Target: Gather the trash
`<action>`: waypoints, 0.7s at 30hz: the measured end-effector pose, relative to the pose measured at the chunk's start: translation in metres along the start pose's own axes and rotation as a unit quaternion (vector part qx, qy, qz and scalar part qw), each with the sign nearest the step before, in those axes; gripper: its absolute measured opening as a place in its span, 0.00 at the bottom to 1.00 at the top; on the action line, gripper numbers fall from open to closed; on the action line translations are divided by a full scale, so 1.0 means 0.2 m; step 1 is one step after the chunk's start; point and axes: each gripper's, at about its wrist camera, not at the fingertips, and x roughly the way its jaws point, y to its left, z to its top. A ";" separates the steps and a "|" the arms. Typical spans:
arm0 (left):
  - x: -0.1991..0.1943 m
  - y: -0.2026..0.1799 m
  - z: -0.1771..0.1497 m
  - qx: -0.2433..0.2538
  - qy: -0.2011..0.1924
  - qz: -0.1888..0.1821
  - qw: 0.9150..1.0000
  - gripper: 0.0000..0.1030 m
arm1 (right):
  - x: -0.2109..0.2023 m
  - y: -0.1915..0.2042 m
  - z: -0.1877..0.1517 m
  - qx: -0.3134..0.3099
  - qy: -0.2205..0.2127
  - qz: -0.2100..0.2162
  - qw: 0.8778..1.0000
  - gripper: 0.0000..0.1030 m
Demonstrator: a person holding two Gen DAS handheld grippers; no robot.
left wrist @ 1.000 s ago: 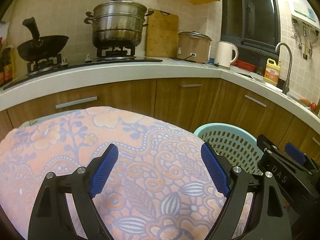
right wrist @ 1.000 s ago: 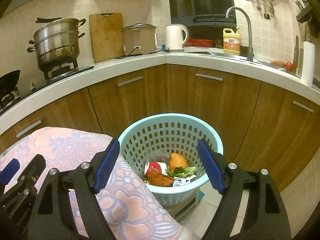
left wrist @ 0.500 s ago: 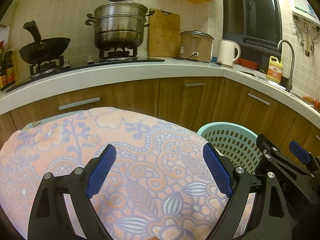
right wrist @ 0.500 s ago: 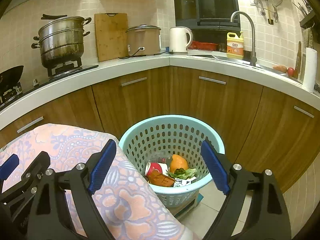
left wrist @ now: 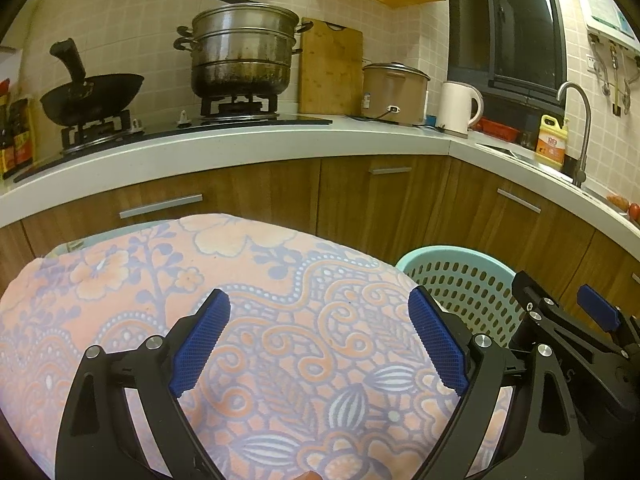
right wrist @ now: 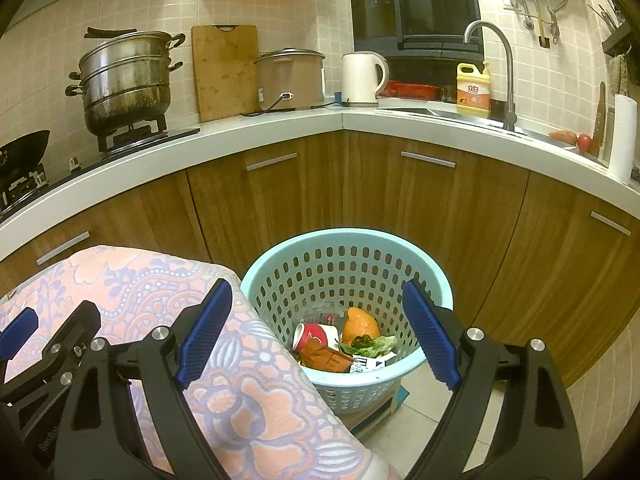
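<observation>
Both grippers, left (left wrist: pixel 318 344) and right (right wrist: pixel 318 334), spread wide and empty above the cloth (left wrist: pixel 280 280); trash (right wrist: pixel 340 344) fills the basket (right wrist: pixel 280 264)

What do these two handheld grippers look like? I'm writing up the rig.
Both the left gripper and the right gripper have black angular frames with silver screw heads. Each finger carries a blue cross-hatched textured pad. No cables or sleeves show.

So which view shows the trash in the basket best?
The right wrist view: it looks down into the basket, showing orange peel and can. The left wrist view shows only the basket's rim and perforated wall.
</observation>
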 end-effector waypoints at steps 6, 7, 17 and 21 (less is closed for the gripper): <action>0.00 0.01 0.00 -0.005 0.002 -0.001 1.000 0.86 | 0.00 0.00 0.00 -0.002 0.001 0.001 1.000 0.80; 0.00 0.02 0.00 -0.005 0.002 -0.001 1.000 0.86 | 0.00 0.00 0.00 -0.002 0.001 0.001 1.000 0.80; 0.00 0.02 0.00 -0.008 0.002 -0.001 1.000 0.87 | 0.01 0.01 -0.01 -0.008 0.002 -0.005 1.000 0.80; 0.00 0.03 0.00 -0.017 -0.001 0.000 1.000 0.87 | 0.00 0.02 -0.01 -0.010 0.002 -0.005 1.000 0.80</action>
